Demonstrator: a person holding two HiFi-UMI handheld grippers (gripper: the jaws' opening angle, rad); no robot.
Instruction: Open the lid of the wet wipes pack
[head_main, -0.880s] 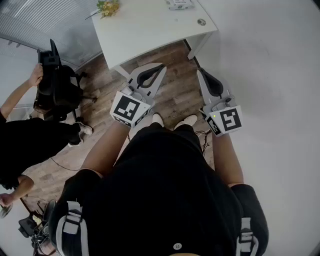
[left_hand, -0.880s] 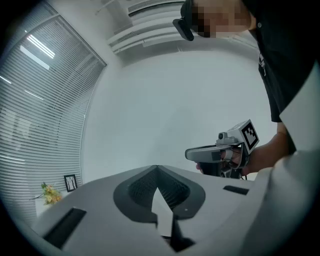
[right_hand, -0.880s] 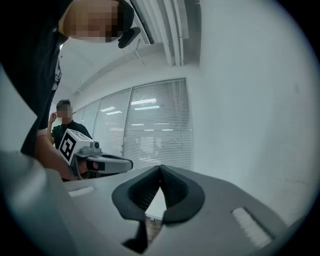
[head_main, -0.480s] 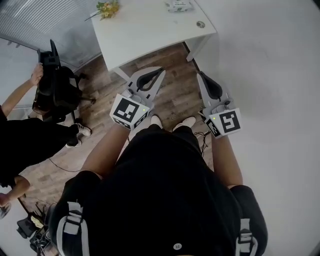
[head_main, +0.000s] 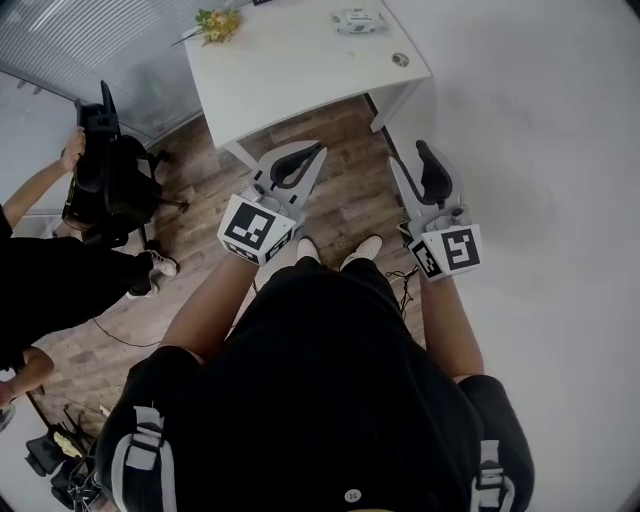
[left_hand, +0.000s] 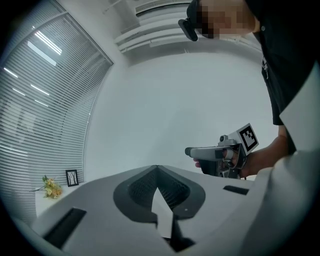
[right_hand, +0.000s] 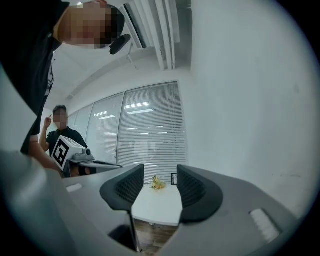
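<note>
The wet wipes pack (head_main: 358, 19) is a small pale packet that lies flat at the far end of the white table (head_main: 300, 60), seen only in the head view. Both grippers are held level over the wooden floor, well short of the table. The tips of my left gripper (head_main: 315, 150) (left_hand: 156, 169) touch each other and hold nothing. My right gripper (head_main: 410, 156) (right_hand: 160, 175) stands open, and the table (right_hand: 157, 202) shows through the gap between its dark pads (right_hand: 131, 186). The left gripper view also shows the right gripper (left_hand: 220, 152) from the side.
Yellow flowers (head_main: 217, 18) (right_hand: 158, 183) and a small picture frame (right_hand: 174, 178) stand at the table's far left, and a round fitting (head_main: 401, 60) sits near its right corner. An office chair (head_main: 110, 170) and another person (head_main: 40, 280) are at the left. A white wall runs along the right.
The head view has shifted, so more of the table and the whole pack now show. Both grippers stay in front of the body, and the right one has turned slightly.
</note>
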